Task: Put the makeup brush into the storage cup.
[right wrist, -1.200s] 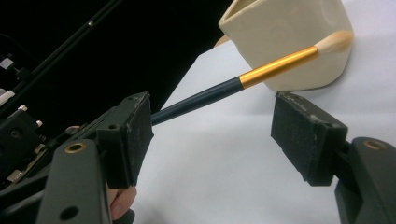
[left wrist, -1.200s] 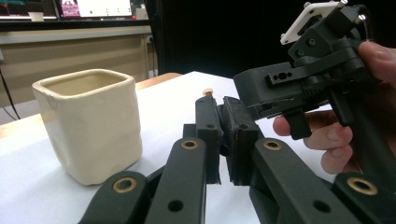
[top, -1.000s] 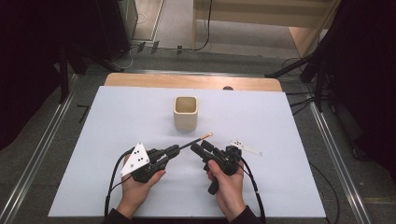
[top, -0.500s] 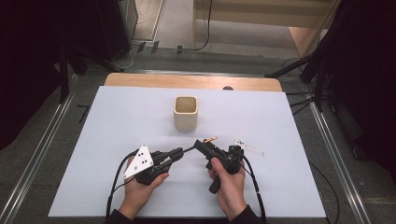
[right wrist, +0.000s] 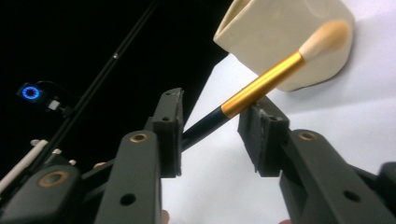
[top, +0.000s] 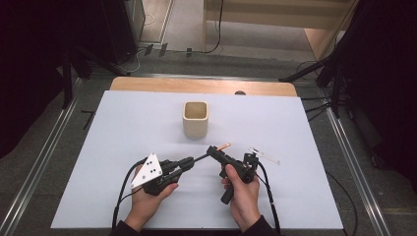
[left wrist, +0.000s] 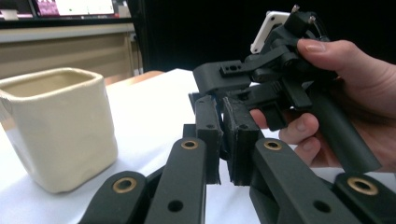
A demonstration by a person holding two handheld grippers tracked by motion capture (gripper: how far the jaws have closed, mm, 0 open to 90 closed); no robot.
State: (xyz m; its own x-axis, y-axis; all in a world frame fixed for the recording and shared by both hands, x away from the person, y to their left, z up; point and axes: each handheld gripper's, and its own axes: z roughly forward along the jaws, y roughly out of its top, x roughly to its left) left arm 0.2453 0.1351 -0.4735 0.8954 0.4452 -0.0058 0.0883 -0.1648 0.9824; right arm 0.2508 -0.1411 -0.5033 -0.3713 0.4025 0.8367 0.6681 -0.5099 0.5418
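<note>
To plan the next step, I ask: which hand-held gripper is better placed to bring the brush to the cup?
Probably the right hand-held gripper: its jaws, just closing, flank the brush near its gold band, nearer the cup. The left hand-held gripper pinches only the thin handle end.

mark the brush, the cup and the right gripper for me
makeup brush (right wrist: 261, 87), right gripper view, on its gold ferrule.
cream square cup (top: 195, 123), high view, on its front wall.
right gripper (right wrist: 210, 133), right gripper view, midway between its fingertips, where the brush's black handle passes.
</note>
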